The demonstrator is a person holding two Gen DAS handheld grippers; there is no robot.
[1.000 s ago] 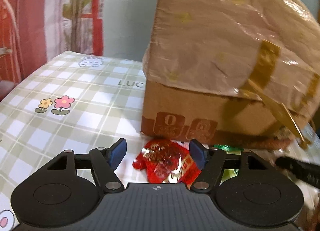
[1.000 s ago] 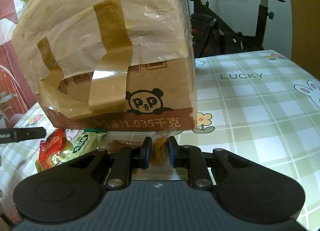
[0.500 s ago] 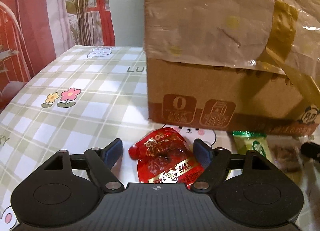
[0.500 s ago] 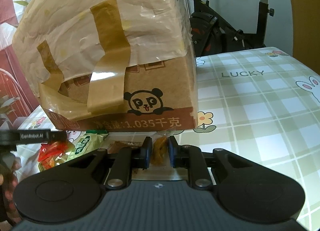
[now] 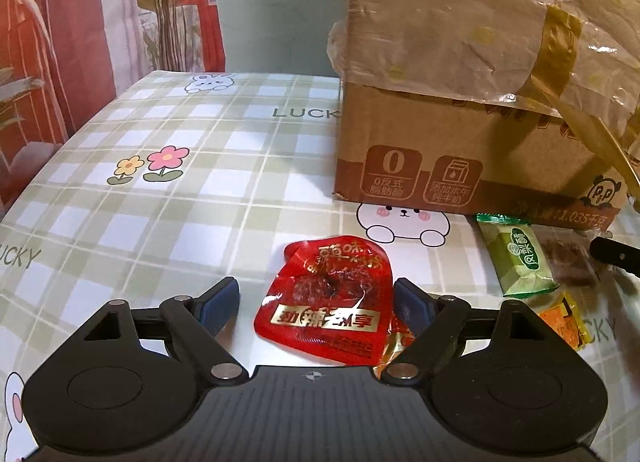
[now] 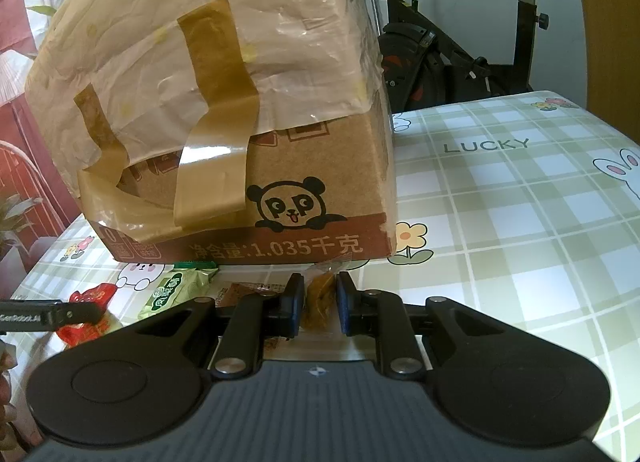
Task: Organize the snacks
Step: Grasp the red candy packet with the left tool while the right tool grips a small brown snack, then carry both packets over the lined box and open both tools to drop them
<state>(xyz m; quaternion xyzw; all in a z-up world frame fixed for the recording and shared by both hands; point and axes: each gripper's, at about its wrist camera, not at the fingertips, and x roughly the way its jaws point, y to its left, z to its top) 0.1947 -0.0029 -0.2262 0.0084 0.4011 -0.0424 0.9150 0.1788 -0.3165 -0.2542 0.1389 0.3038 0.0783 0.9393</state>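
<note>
Left hand-held gripper [image 5: 316,304] has just widened its jaws around the red snack pouch [image 5: 326,304] on the worktop [image 5: 160,197], ready to grab, while right hand-held gripper [image 6: 318,304] pinches a brown snack [image 6: 319,294] beside the cardboard box [image 6: 320,197].

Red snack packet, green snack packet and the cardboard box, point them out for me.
red snack packet [image 5: 328,302]: left wrist view, middle of its front.
green snack packet [image 5: 520,258]: left wrist view, on its round label.
cardboard box [image 6: 320,165]: right wrist view, bare side above the panda.
</note>
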